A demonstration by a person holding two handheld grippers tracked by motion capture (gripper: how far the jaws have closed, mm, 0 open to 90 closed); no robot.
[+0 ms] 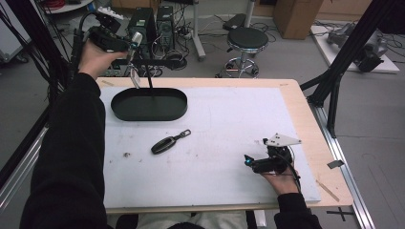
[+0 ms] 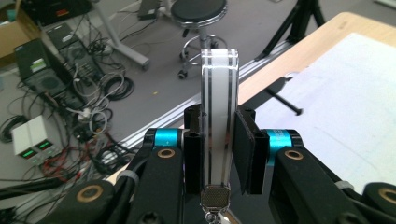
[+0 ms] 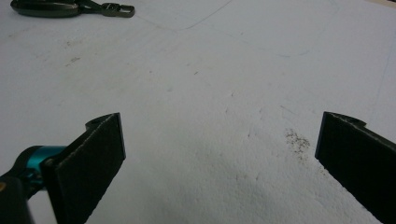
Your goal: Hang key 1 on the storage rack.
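My left gripper (image 1: 127, 44) is raised above the table's far left corner and is shut on a clear acrylic key tag (image 2: 218, 116) with white stripes. The tag (image 1: 136, 39) stands upright between the jaws, with a metal clasp (image 2: 215, 199) at its lower end. Just right of it stands a black stand (image 1: 152, 83) with a thin post, a crossbar and an oval base (image 1: 149, 105). A dark car key (image 1: 169, 142) with a clip lies mid-table, and the car key (image 3: 70, 7) also shows at the top left of the right gripper view. My right gripper (image 1: 248, 161) rests low at the front right, open over the bare mat (image 3: 219, 158).
A white mat (image 1: 215, 124) covers the wooden table (image 1: 305, 124). Beyond the far edge are a black stool (image 1: 247, 40), computer towers and tangled cables (image 2: 93, 93) on the floor. A black frame leg (image 1: 334, 81) rises at the right edge.
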